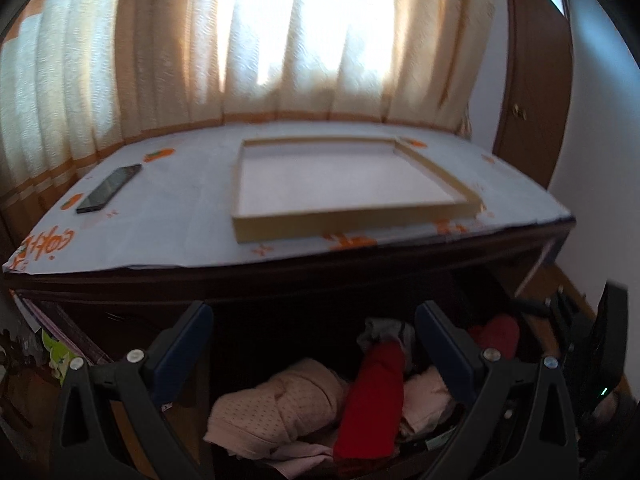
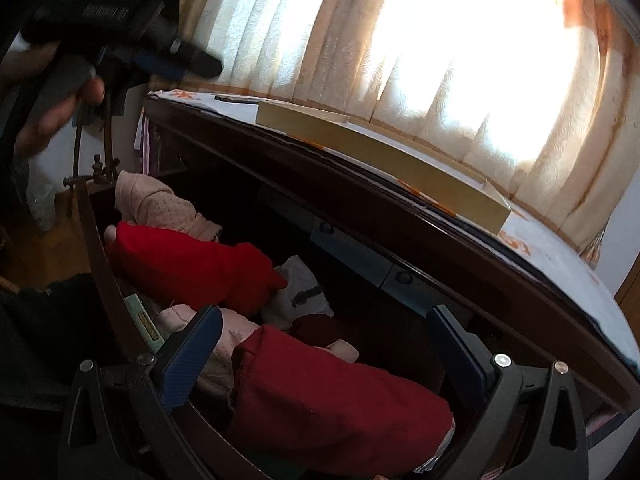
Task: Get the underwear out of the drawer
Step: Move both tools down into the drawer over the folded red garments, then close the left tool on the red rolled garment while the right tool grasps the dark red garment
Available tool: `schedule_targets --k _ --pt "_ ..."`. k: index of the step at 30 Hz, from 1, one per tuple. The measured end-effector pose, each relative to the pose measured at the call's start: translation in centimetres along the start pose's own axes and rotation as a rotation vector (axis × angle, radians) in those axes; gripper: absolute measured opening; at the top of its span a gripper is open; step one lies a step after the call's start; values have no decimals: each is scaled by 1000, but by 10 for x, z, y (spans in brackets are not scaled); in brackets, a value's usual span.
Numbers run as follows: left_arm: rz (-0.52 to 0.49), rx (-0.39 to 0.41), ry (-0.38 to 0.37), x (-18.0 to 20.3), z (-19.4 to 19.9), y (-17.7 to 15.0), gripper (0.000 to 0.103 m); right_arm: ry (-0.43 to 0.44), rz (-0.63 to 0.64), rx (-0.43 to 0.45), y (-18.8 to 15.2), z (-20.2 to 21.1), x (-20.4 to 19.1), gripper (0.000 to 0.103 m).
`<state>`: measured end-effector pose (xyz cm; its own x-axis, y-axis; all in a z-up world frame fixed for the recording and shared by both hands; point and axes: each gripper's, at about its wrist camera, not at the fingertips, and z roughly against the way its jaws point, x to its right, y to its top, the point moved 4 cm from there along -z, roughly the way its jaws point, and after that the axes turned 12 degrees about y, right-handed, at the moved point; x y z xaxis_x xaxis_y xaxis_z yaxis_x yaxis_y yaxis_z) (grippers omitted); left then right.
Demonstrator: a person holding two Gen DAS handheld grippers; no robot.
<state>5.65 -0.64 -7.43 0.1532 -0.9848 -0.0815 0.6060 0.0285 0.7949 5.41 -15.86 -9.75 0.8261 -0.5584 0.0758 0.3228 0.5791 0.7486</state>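
Observation:
The dark wooden drawer (image 2: 97, 248) stands pulled out and holds several folded garments. In the left wrist view a pink dotted piece (image 1: 276, 404), a bright red piece (image 1: 374, 392), a grey-white piece (image 1: 384, 328) and a dark red piece (image 1: 498, 334) lie in it. My left gripper (image 1: 312, 318) hovers open above them, touching nothing. My right gripper (image 2: 324, 318) is open too, low over a dark red garment (image 2: 320, 404) at the drawer's near end. Farther along lie the bright red piece (image 2: 192, 264), the pink dotted piece (image 2: 156, 204) and the grey-white piece (image 2: 298, 292).
On the dresser top, covered with a white and orange patterned sheet (image 1: 168, 220), sit a shallow wooden tray (image 1: 340, 184) and a black phone (image 1: 108, 188). Bright curtains (image 1: 280, 40) hang behind. A wooden door (image 1: 532, 100) stands at the right. A hand (image 2: 60, 104) holds the left gripper.

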Motion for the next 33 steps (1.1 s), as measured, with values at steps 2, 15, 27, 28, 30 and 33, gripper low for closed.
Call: schedule_targets --k 2,15,27,28,30,33 --pt "-16 -36 -14 6 -9 -5 103 4 -13 -1 0 0 2 102" --pt "-79 -154 -71 27 -39 -30 103 52 -75 27 3 10 12 102" --pt "-130 -195 -97 39 -46 -43 103 7 -86 -9 0 29 48 102" --pt "-133 -199 -97 39 -47 -43 103 10 -73 -29 -2 29 49 102" --pt "-142 -206 -99 41 -49 -45 103 16 -46 -73 -6 26 50 102" --pt "-158 -228 -116 46 -53 -47 103 43 -28 -123 -12 23 55 102"
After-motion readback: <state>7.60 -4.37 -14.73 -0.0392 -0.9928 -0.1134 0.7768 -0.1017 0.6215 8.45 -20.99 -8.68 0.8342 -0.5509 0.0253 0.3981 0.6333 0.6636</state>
